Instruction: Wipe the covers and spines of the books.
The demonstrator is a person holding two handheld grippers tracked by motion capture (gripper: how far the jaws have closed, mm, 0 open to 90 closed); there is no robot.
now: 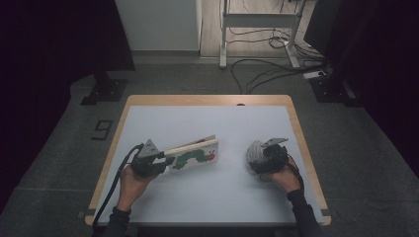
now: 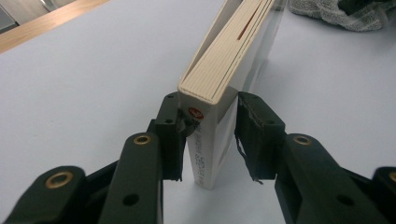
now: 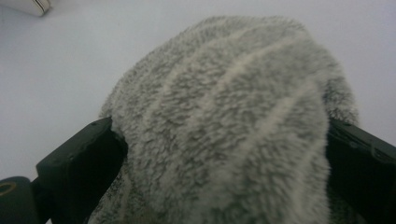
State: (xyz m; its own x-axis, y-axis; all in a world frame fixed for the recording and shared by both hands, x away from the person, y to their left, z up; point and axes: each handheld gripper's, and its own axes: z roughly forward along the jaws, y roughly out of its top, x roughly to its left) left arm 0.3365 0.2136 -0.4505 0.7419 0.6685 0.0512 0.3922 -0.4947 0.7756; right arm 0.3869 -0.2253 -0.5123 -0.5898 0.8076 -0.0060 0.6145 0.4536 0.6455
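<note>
A board book (image 1: 192,155) with a green caterpillar on its white cover stands tilted up on its edge on the left half of the table. My left gripper (image 1: 165,160) is shut on its near end. In the left gripper view the jaws (image 2: 208,107) clamp the spine end of the book (image 2: 224,70), whose cream pages run away from the camera. A grey fluffy cloth (image 1: 253,152) is bunched up on the right half of the table. My right gripper (image 1: 262,158) is shut on it, and the cloth (image 3: 224,93) bulges between the jaws (image 3: 219,135).
The pale blue table top (image 1: 207,197) has a wooden rim (image 1: 207,100). On the floor behind it are a white desk frame (image 1: 257,29), loose cables (image 1: 267,69) and black stand bases (image 1: 101,91). The cloth (image 2: 341,14) also lies beyond the book in the left gripper view.
</note>
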